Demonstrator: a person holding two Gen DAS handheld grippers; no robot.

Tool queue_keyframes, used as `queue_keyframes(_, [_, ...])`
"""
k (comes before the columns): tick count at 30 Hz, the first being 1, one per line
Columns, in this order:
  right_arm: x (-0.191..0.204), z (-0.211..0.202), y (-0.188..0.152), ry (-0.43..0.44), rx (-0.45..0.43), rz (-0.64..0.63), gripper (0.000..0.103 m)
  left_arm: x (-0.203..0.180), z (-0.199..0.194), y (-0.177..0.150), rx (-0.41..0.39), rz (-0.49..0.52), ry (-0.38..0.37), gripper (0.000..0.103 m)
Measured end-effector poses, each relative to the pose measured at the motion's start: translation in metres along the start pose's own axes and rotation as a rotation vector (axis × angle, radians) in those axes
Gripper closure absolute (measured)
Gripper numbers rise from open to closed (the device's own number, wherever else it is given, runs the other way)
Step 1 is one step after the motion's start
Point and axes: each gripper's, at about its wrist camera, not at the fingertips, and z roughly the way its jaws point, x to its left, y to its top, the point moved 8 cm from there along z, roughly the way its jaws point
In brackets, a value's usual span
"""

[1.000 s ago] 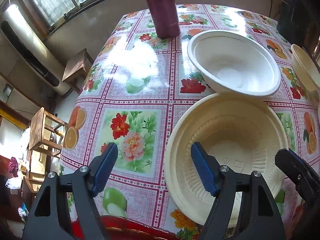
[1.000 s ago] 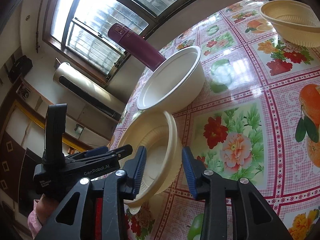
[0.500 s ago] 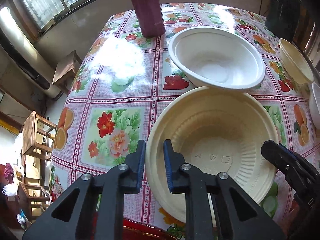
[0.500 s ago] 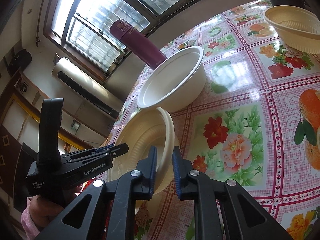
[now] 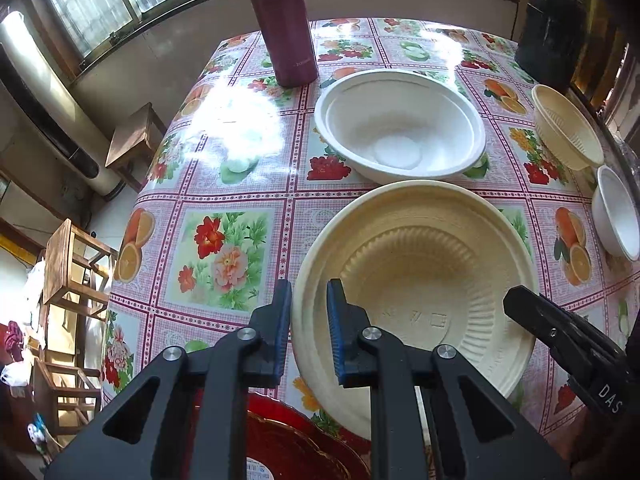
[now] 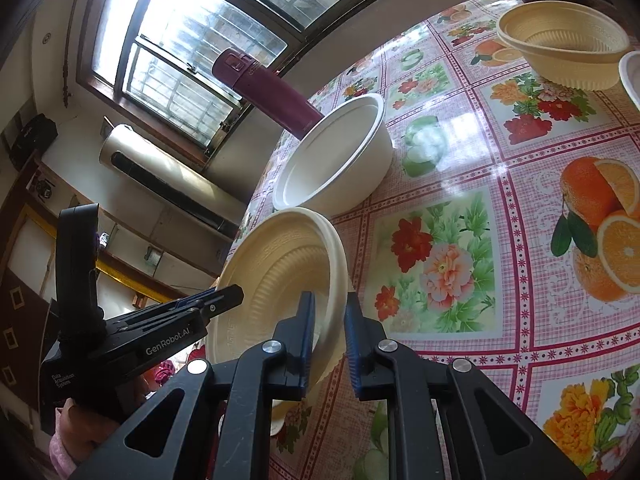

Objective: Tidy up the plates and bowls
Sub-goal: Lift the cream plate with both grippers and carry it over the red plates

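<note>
A large cream ribbed bowl (image 5: 416, 280) is lifted off the flowered tablecloth, held from both sides. My left gripper (image 5: 308, 332) is shut on its left rim, one blue pad inside and one outside. My right gripper (image 6: 329, 340) is shut on the opposite rim of the same cream bowl (image 6: 280, 280), and shows as a black tip at the right edge of the left wrist view. Just behind stands a large white bowl (image 5: 400, 128). A smaller cream bowl (image 5: 568, 132) and a small white bowl (image 5: 618, 212) sit at the far right.
A maroon thermos (image 5: 282, 20) stands at the table's back, behind the white bowl. A red plate (image 5: 288, 444) lies under my left gripper at the near edge. A dark box (image 5: 548, 28) sits at the back right. Wooden stools (image 5: 76, 264) stand beside the table's left edge.
Both grippers went from open to shut on opposite rims of the cream bowl. The bowl has since come up a little off the cloth, and the left camera has pulled back.
</note>
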Motion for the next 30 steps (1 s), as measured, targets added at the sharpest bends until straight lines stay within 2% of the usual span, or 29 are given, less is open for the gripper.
queue_keyframes(12, [0.013,-0.072,-0.021,0.049,-0.121,-0.005,0.089,-0.023,-0.062,-0.012,-0.101,0.048,-0.023,0.087])
queue_keyframes(19, [0.043,-0.100,-0.028,0.059,-0.157,-0.041,0.089,-0.008,-0.096,-0.022,-0.164,0.044,-0.039,0.087])
queue_keyframes(24, [0.077,-0.095,-0.042,0.092,-0.119,-0.081,0.088,0.024,-0.112,-0.040,-0.179,0.020,-0.012,0.087])
queue_keyframes(30, [0.120,-0.068,-0.078,0.132,-0.029,-0.155,0.089,0.072,-0.115,-0.075,-0.147,-0.016,0.044,0.087])
